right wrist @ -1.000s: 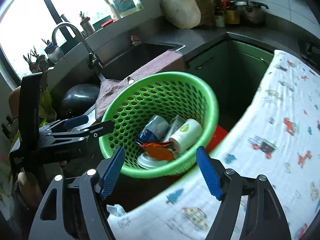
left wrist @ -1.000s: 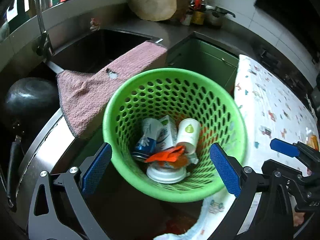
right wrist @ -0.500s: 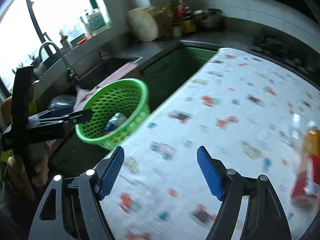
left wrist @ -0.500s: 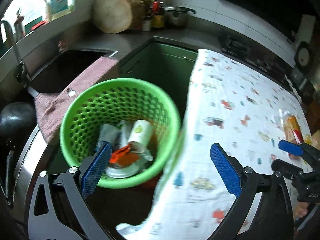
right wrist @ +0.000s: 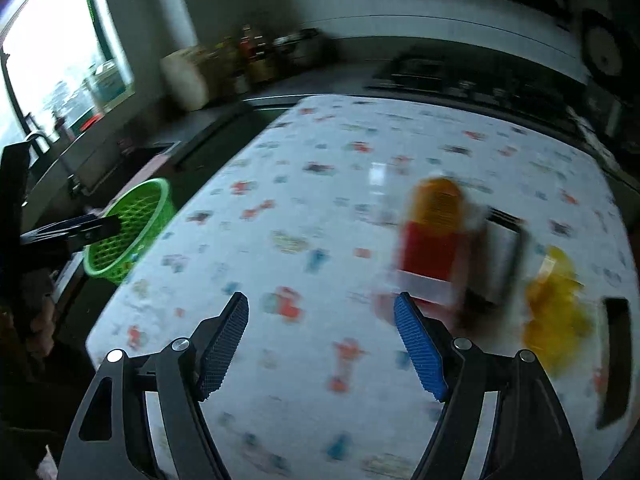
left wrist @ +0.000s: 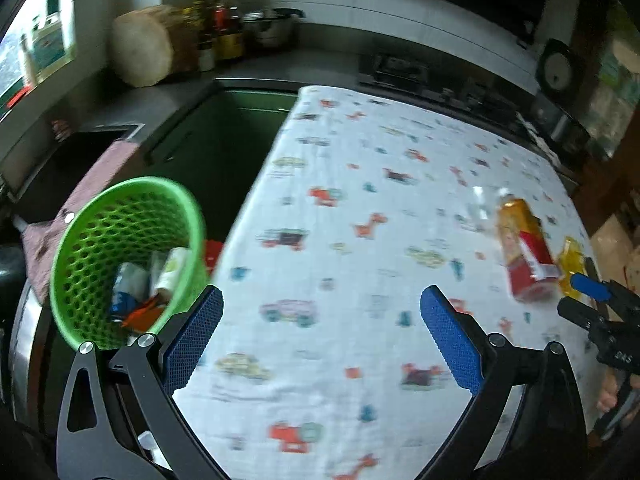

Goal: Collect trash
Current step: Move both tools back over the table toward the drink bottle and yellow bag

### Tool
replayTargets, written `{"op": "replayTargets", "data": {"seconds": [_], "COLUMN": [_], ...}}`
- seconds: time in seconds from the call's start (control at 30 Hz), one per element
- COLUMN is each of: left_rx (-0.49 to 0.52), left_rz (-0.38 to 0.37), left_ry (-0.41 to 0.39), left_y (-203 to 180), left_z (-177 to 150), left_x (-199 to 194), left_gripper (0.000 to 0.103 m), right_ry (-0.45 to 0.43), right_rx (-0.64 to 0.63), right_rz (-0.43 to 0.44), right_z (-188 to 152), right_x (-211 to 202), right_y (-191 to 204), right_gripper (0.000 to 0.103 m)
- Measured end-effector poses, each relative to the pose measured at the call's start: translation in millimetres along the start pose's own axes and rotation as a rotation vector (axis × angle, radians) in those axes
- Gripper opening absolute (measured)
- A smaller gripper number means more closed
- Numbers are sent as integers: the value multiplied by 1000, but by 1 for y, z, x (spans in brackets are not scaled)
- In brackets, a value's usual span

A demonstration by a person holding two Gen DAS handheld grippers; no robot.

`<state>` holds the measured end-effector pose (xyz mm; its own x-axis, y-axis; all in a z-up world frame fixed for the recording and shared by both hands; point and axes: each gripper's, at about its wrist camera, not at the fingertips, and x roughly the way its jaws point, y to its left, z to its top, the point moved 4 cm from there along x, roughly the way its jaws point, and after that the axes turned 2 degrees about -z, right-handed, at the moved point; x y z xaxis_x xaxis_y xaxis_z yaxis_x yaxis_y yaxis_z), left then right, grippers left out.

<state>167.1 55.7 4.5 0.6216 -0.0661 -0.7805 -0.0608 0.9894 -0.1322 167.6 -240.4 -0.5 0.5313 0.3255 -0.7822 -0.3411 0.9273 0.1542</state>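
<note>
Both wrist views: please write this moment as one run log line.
left tongs: open, empty | right tongs: open, empty | green basket: holds trash | red-and-orange carton: on tablecloth

Kitchen interior under dim light, with daylight entering through a window (right wrist: 52, 68) at the left above a dark countertop (left wrist: 168, 100) and sink (left wrist: 80, 148). White tiled wall (left wrist: 400, 8) behind, lined with bottles (left wrist: 218, 28), a round wooden chopping block (left wrist: 144, 46) and a metal pot (left wrist: 272, 28). In the foreground, a table draped in a white cloth (left wrist: 360, 240) printed with small coloured vehicles and animals, green cabinet fronts (left wrist: 224, 140) beside it.
</note>
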Motion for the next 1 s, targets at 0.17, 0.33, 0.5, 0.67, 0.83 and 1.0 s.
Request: {"op": "replayTargets", "data": {"seconds": [0.17, 0.33, 0.5, 0.67, 0.83, 1.0], "left_rx": [34, 49, 64, 99, 100, 88], "left_rz": [-26, -61, -95, -105, -123, -148], "left_ry": [10, 30, 53, 64, 95, 140], "left_y": [-42, -81, -118, -154, -179, -199], "left_z": [7, 11, 16, 22, 27, 27], "left_x": [8, 18, 29, 41, 60, 83], "left_gripper": [98, 98, 98, 98, 98, 98], "right_ry": [-6, -13, -3, 29, 55, 74], "right_rx": [61, 109, 146, 184, 195, 198], "right_rz": [-72, -127, -165, -168, -133, -113], "right_z": [-10, -15, -18, -21, -24, -23], "right_x": [-14, -23, -21, -8, 9, 27], "right_y": [-57, -102, -136, -164, -175, -183], "right_gripper": [73, 73, 73, 73, 73, 73]}}
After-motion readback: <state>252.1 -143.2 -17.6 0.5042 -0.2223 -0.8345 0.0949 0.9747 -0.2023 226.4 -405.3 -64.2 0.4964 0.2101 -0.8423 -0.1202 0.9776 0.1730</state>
